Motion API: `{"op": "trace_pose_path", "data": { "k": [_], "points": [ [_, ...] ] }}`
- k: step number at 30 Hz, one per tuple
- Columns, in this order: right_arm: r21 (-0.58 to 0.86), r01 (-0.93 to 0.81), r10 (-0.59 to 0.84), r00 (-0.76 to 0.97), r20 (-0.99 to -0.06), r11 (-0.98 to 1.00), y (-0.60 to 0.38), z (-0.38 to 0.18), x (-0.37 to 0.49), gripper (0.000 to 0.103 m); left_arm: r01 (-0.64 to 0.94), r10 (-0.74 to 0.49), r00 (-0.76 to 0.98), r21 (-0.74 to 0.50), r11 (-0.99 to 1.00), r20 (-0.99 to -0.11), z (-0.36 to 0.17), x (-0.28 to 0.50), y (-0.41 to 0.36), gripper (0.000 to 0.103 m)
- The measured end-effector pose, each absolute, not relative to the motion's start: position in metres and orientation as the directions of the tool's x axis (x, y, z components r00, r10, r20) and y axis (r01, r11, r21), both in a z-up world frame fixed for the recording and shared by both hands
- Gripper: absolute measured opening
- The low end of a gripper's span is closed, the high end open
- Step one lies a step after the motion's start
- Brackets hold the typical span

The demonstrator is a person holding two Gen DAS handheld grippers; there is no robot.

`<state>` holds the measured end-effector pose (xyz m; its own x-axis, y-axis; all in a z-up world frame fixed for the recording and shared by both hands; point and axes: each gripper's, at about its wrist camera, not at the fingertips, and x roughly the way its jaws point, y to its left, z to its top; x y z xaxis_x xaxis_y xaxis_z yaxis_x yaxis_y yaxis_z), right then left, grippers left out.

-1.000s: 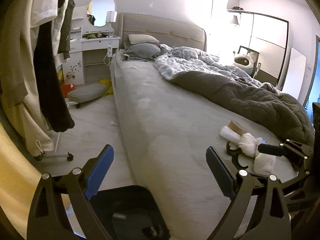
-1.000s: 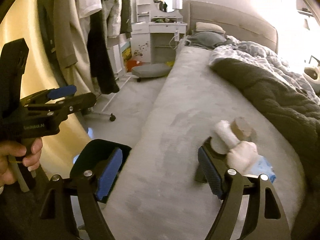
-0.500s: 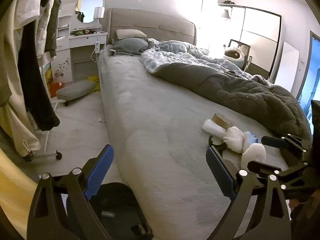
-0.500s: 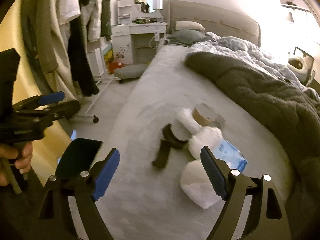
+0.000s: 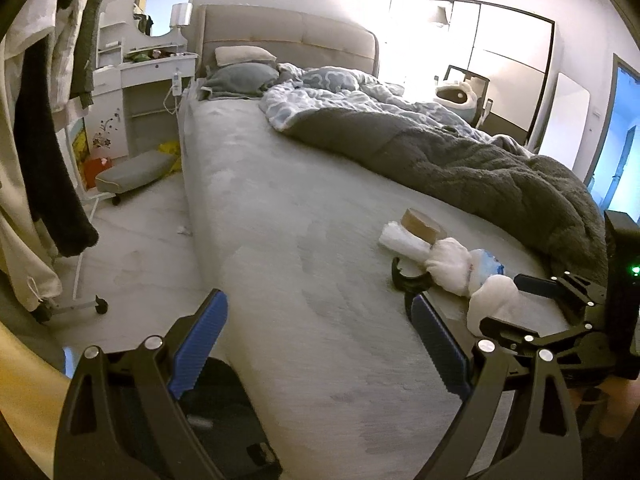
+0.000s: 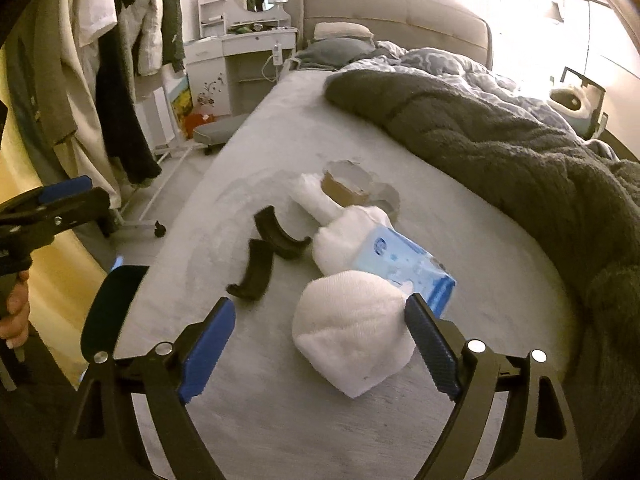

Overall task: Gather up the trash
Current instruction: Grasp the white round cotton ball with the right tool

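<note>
Trash lies in a heap on the grey bed: a crumpled white tissue wad, a blue tissue pack, more white wads, a brown cardboard roll and two black curved plastic pieces. My right gripper is open, its jaws on either side of the nearest wad, not gripping it. My left gripper is open and empty over the bed's left edge, above a black bin. The heap and the right gripper show at right in the left wrist view.
A dark grey blanket covers the bed's right side. Clothes hang on a wheeled rack at left. A white dressing table and a low grey stool stand on the floor beyond. The black bin sits by the bed's edge.
My right gripper has moved right and forward until its jaws bracket the nearest white wad. The left gripper's view has swung right, still open above the bin.
</note>
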<state>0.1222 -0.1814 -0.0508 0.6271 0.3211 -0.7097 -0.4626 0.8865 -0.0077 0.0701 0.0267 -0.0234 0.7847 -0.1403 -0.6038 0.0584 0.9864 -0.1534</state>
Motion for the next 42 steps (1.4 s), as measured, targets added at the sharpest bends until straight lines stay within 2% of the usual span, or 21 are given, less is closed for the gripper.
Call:
{"op": "trace_pose_path", "data": {
  "k": [4,7,11,16,22,30,36,42],
  "points": [
    [-0.032,-0.454,0.293,0.625,-0.724,0.890,-0.185,-0.058,0.123,0.086,0.077,-0.161,0.773,-0.161,0.984,-0.614,-0.027,0.075,0.018,0.095],
    [-0.054,-0.433,0.258,0.628,-0.734,0.900,-0.191,-0.062,0.126,0.071,0.090,-0.177,0.765,-0.168,0.982,-0.620,-0.030,0.076,0.014,0.095],
    [-0.043,-0.413,0.245,0.618,-0.747,0.910,-0.201,-0.067,0.131,0.067,0.112,-0.200,0.750,-0.177,0.978,-0.631,-0.034,0.078,0.005,0.095],
    [-0.030,-0.423,0.264,0.618,-0.741,0.906,-0.207,-0.066,0.131,0.051,0.140,-0.223,0.731,-0.178,0.974,-0.645,-0.041,0.083,-0.008,0.095],
    [0.074,-0.413,0.345,0.632,-0.694,0.908,-0.224,-0.048,0.128,0.050,0.169,-0.243,0.719,-0.176,0.970,-0.651,-0.045,0.086,-0.025,0.095],
    [0.122,-0.410,0.389,0.671,-0.631,0.904,-0.240,-0.022,0.120,0.050,0.202,-0.252,0.712,-0.153,0.967,-0.656,-0.051,0.093,-0.052,0.094],
    [0.156,-0.397,0.409,0.704,-0.580,0.904,-0.256,-0.004,0.114,0.050,0.195,-0.225,0.703,-0.121,0.973,-0.675,-0.061,0.102,-0.071,0.084],
    [0.174,-0.391,0.415,0.702,-0.578,0.904,-0.266,-0.004,0.113,0.050,0.141,-0.183,0.691,-0.118,0.983,-0.700,-0.073,0.114,-0.079,0.071]
  ]
}}
